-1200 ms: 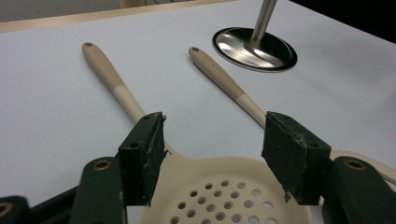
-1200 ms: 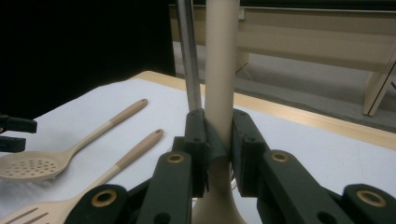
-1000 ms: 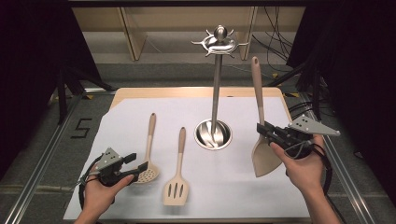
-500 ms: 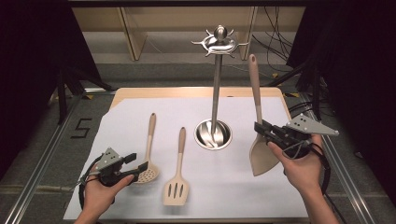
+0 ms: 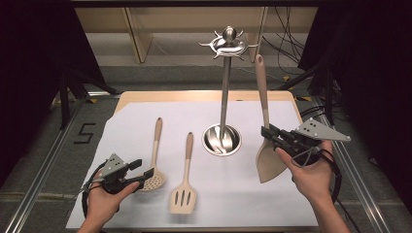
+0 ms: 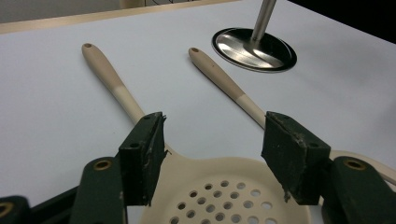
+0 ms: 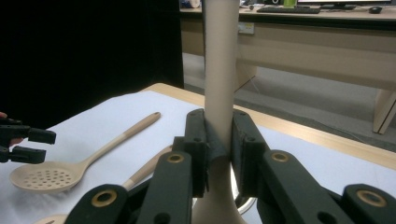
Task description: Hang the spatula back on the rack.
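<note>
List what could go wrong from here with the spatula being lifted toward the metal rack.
1. The right gripper clamps the spatula low on its neck, so the long handle could swing and knock the rack's hooks.
2. The smooth, round neck might slip or twist between the pads.
3. A bump could tip the tall stand on its base.

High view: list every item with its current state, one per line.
Solid spatula: upright, lifted, handle clamped in right tongs.
Skimmer: flat on the sheet, between the open left tongs.
Slotted spatula: flat, untouched.
Utensil stand: upright, hooks empty.
</note>
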### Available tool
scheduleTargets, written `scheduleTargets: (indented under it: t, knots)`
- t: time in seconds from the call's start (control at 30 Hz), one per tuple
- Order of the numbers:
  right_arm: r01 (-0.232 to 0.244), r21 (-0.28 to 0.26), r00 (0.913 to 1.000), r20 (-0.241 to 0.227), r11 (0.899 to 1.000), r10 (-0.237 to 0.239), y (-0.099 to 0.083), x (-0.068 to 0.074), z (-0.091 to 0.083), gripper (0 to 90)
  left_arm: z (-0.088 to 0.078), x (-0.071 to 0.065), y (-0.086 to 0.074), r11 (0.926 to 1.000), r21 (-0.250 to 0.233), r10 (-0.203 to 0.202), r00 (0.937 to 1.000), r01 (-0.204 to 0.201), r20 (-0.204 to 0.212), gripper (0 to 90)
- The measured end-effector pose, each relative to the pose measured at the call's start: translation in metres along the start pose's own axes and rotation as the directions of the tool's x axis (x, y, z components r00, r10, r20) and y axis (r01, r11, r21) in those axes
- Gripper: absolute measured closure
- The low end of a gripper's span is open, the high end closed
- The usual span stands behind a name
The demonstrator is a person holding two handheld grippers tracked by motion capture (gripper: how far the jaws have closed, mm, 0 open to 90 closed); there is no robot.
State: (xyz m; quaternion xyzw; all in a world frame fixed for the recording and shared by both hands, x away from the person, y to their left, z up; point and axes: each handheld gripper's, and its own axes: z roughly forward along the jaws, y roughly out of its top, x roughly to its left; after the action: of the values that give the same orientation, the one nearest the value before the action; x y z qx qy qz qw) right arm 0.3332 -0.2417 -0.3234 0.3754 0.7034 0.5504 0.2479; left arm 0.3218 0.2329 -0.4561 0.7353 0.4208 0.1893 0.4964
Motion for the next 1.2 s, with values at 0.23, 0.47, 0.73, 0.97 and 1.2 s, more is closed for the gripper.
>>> scheduleTargets:
  t: [0.23, 0.47, 0.73, 0.97, 1.2]
  knots:
    - [0.009, 0.001, 0.9999, -0.01, 1.0, -0.009, 0.002, 0.003, 0.004, 79.1, 0.0, 0.0, 0.0, 1.0, 0.0, 0.0, 1.0, 0.0, 0.002, 38.5]
    - [0.012, -0.002, 0.9997, -0.02, 1.0, -0.012, 0.005, 0.008, 0.006, 79.1, 0.0, 0.0, 0.0, 1.0, 0.001, 0.002, 1.0, -0.002, 0.003, 38.5]
    - [0.036, -0.004, 0.9991, -0.021, 0.999, -0.036, 0.005, 0.011, 0.01, 79.2, 0.0, -0.001, 0.0, 1.0, 0.001, -0.01, 1.0, 0.01, -0.001, 38.6]
    - [0.039, 0.0, 0.9992, -0.014, 0.999, -0.039, 0.006, 0.013, 0.013, 79.1, 0.0, 0.0, 0.0, 1.0, 0.001, 0.002, 1.0, -0.002, 0.001, 38.5]
    - [0.056, 0.004, 0.9984, -0.008, 0.998, -0.056, 0.006, 0.015, 0.019, 79.1, 0.0, 0.0, 0.0, 1.0, 0.003, 0.003, 1.0, -0.003, 0.001, 38.6]
